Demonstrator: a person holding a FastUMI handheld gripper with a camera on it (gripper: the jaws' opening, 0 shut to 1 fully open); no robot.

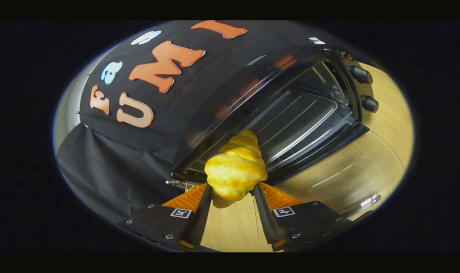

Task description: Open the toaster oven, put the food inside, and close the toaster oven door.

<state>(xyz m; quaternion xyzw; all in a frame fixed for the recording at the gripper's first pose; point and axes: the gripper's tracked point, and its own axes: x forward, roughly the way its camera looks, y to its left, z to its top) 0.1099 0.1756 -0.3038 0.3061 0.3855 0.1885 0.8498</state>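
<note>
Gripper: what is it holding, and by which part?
The gripper is shut on the golden croissant, both fingers pinching its near end; its far end points toward the toaster oven.

The scene is seen from the gripper (pixel 233 191), tilted, looking forward along its fingers, close to the toaster oven (pixel 290 113) on the wooden counter (pixel 366 167).

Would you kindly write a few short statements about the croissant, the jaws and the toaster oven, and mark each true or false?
1. The gripper has its jaws closed on the croissant. True.
2. The toaster oven door is shut. False: it is open, with the wire rack exposed.
3. The croissant already lies on the rack. False: it is held in front of the opening.
4. Two knobs sit beside the oven's opening. True.
5. The oven stands on a wooden table. True.
</note>
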